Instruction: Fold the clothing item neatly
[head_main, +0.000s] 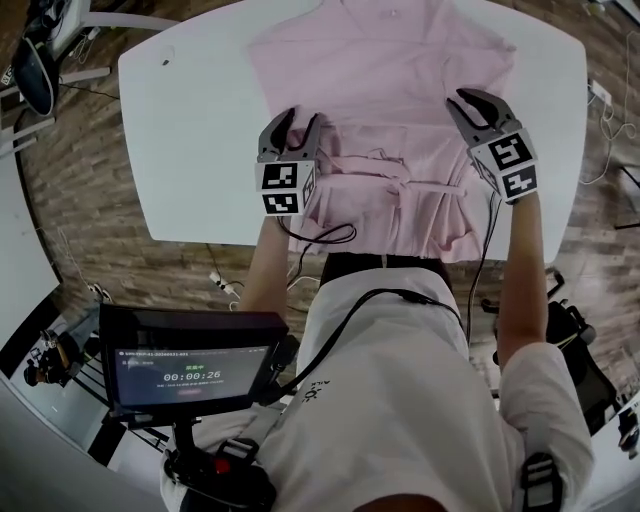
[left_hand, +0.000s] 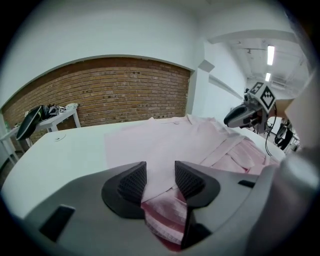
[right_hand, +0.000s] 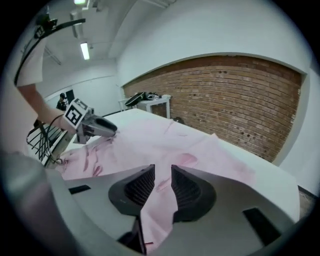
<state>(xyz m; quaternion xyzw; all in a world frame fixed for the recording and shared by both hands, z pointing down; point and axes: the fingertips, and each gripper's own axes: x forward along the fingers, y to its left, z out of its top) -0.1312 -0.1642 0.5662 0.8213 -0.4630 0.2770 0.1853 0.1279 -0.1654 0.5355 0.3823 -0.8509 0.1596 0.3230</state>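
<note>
1. The pink garment (head_main: 390, 90) lay spread on the white table (head_main: 190, 120). Its long axis ran straight away from the person.
2. What appeared to be the collar end pointed to the far edge of the table. The opposite end pointed back at the person and overhung the near edge.
3. The far half lay flat and wide. The near half was gathered into creases, with narrow strips of the same cloth crossing it.
4. The left gripper (head_main: 292, 128) stood at the garment's left border, about midway along its length. Its jaws were spread. In the left gripper view a fold of pink cloth lay deep in the gap, and the pads did not press on it.
5. The right gripper (head_main: 478, 108) stood at the right border, level with the left one. Its jaws stood a little apart. In the right gripper view cloth ran through the narrow gap, with no pinch seen.
6. Both grippers pointed away from the person and downward.
7. A dark screen (head_main: 190, 365) was mounted below the near table edge, on the person's left.
8. A brick wall (left_hand: 110, 95) stood beyond the table.
</note>
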